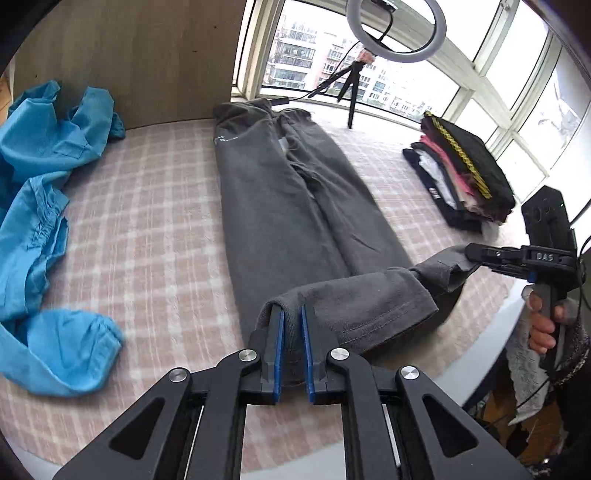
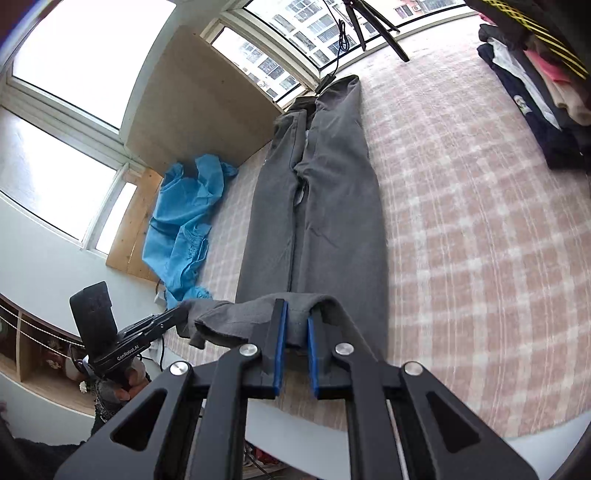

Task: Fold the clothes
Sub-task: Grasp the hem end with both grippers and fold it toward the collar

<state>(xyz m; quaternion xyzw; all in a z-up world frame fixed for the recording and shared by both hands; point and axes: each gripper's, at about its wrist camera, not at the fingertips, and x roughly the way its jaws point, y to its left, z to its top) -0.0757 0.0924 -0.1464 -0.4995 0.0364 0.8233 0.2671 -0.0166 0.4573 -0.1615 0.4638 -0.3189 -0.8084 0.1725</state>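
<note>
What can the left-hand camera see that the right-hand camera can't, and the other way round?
Only the left wrist view shows the ring light above its tripod and the full stack of folded clothes. Only the right wrist view shows the wooden shelf by the wall. Both show the grey trousers on the checked bed cover, the blue garment, and the left tongs and right tongs each clamped on a trouser hem.

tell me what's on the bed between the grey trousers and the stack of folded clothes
Nothing: between the trousers and the stack only bare checked bed cover shows. The left wrist view shows it clearest; the right wrist view agrees.
</note>
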